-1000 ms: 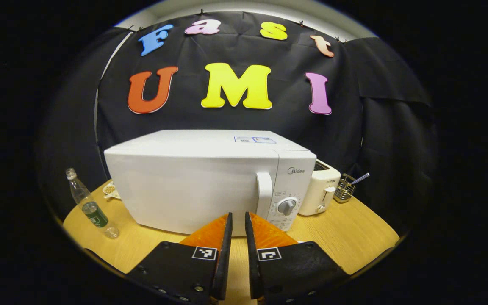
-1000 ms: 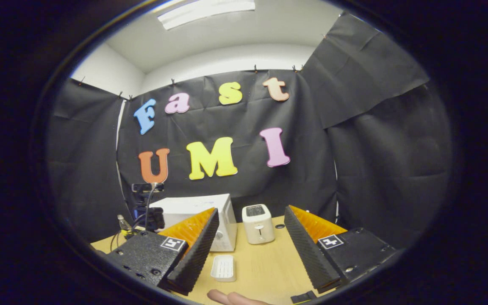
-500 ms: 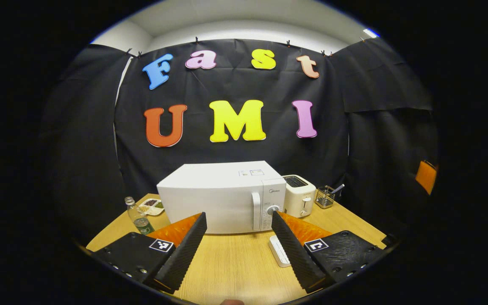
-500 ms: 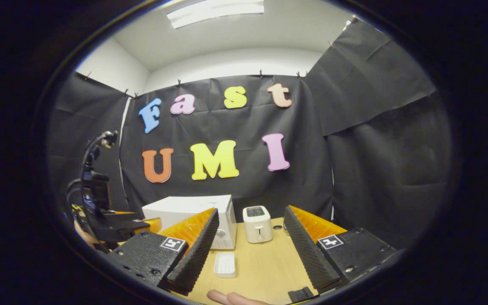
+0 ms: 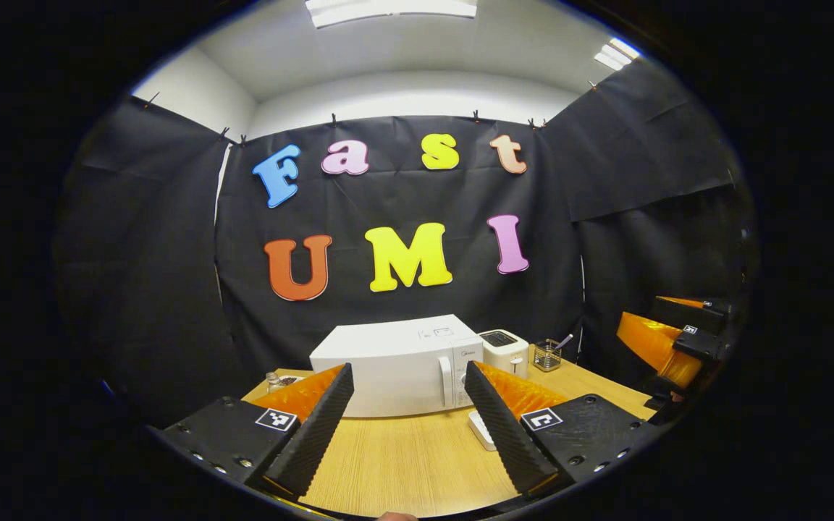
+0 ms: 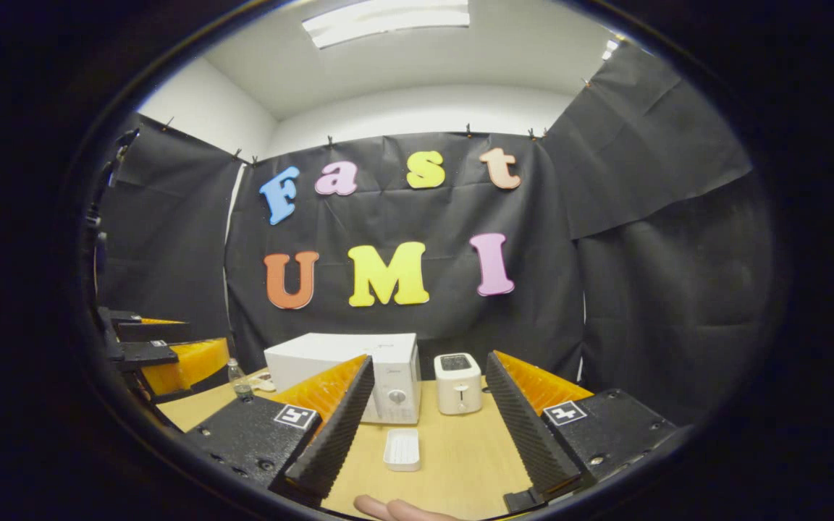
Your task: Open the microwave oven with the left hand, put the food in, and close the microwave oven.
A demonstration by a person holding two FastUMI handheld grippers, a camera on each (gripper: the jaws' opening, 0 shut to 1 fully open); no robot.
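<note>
The white microwave point(image 5: 395, 362) stands at the back of the wooden table point(image 5: 402, 463) with its door closed and its handle point(image 5: 446, 380) on the right side. A small white ridged dish point(image 5: 481, 428) lies on the table in front of it, also seen as the dish point(image 6: 402, 449) in the right gripper view. My left gripper point(image 5: 408, 366) is open and empty, well back from the microwave. My right gripper point(image 6: 429, 358) is open and empty too, facing the microwave point(image 6: 337, 358). Each gripper appears at the edge of the other's view: right gripper point(image 5: 667, 340), left gripper point(image 6: 163, 354).
A white toaster point(image 5: 502, 349) stands right of the microwave, with a wire utensil holder point(image 5: 547, 354) beyond it. A clear bottle point(image 6: 241, 383) stands left of the microwave. A fingertip point(image 6: 402, 510) shows at the bottom edge of the right gripper view.
My left gripper was shut close to the microwave door; it has opened and drawn well back and upward. The right gripper stayed open and barely shifted.
</note>
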